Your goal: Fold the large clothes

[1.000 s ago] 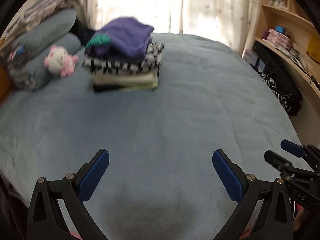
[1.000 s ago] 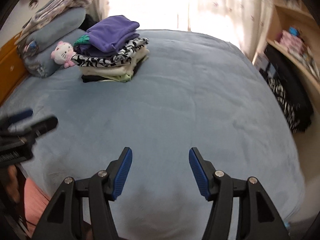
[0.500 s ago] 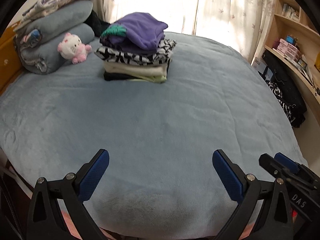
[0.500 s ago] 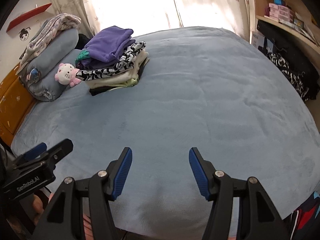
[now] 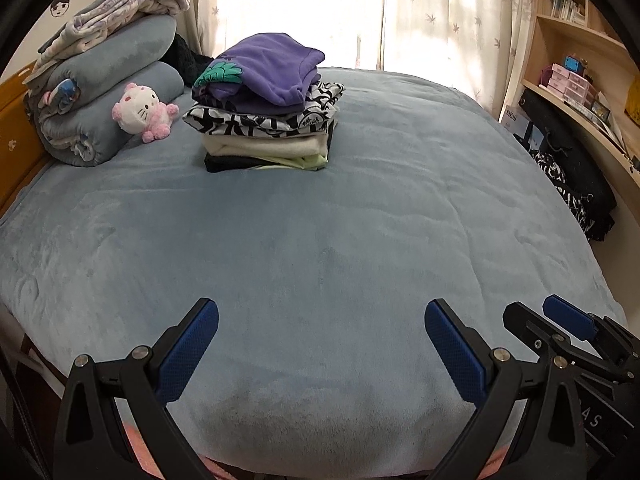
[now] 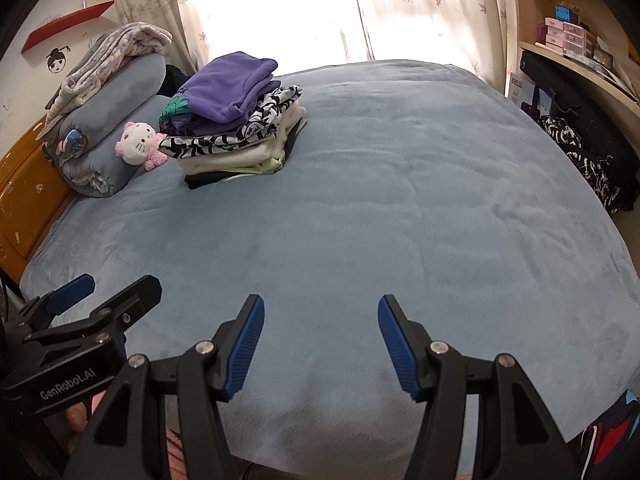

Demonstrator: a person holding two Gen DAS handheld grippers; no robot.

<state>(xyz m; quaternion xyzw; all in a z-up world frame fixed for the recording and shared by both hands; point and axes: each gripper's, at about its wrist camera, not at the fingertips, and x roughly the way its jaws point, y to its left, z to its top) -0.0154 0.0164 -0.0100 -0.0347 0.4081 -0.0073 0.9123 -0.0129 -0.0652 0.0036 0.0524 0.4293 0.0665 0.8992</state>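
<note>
A stack of folded clothes (image 5: 264,128), purple garment on top over a black-and-white one, a cream one and dark ones, sits at the far left of the blue bed (image 5: 340,220); it also shows in the right wrist view (image 6: 236,120). My left gripper (image 5: 320,336) is open and empty over the bed's near edge. My right gripper (image 6: 320,332) is open and empty, beside it to the right. Each gripper shows in the other's view: the right (image 5: 560,332) and the left (image 6: 104,296). A heap of dark and black-and-white clothes (image 5: 576,184) lies at the bed's right side.
Rolled blue blankets (image 5: 104,92) and a pink-white plush cat (image 5: 142,112) lie at the headboard, left. A curtained window (image 5: 360,12) is behind the bed. Wooden shelves (image 5: 580,80) with boxes stand at right. An orange headboard (image 6: 24,184) is at left.
Both grippers have pulled back towards the near edge of the bed and tilted up; the stack now looks farther off and more of the room shows. Both stayed open.
</note>
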